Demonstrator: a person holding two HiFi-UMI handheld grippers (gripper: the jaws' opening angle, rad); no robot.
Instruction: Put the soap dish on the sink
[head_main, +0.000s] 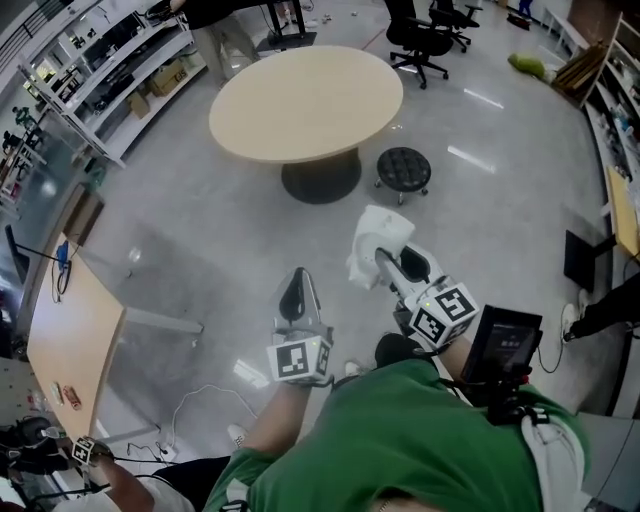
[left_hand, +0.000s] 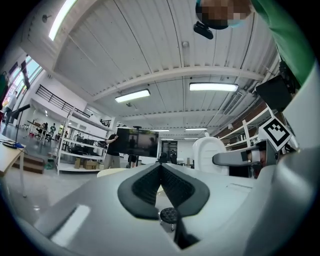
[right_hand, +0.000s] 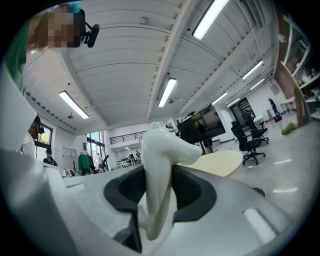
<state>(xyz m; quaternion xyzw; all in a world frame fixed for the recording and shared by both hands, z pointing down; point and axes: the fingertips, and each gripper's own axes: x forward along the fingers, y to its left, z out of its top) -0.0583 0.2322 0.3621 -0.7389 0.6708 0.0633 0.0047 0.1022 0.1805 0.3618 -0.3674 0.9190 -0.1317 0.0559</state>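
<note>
The white soap dish (head_main: 378, 240) stands on edge between the jaws of my right gripper (head_main: 392, 264), which is shut on it. In the right gripper view the soap dish (right_hand: 159, 170) fills the middle, pinched by the black pads (right_hand: 192, 192) of the right gripper (right_hand: 160, 186). My left gripper (head_main: 296, 287) is held beside it on the left, level, jaws together and empty. In the left gripper view the left gripper (left_hand: 161, 169) is shut, and the soap dish (left_hand: 209, 152) shows off to the right. No sink is in view.
Ahead stands a round beige table (head_main: 305, 100) with a black stool (head_main: 403, 170) beside it. Office chairs (head_main: 428, 40) are at the back, metal shelves (head_main: 110, 70) at the far left, a wooden desk (head_main: 70, 340) at the near left. Grey floor lies below.
</note>
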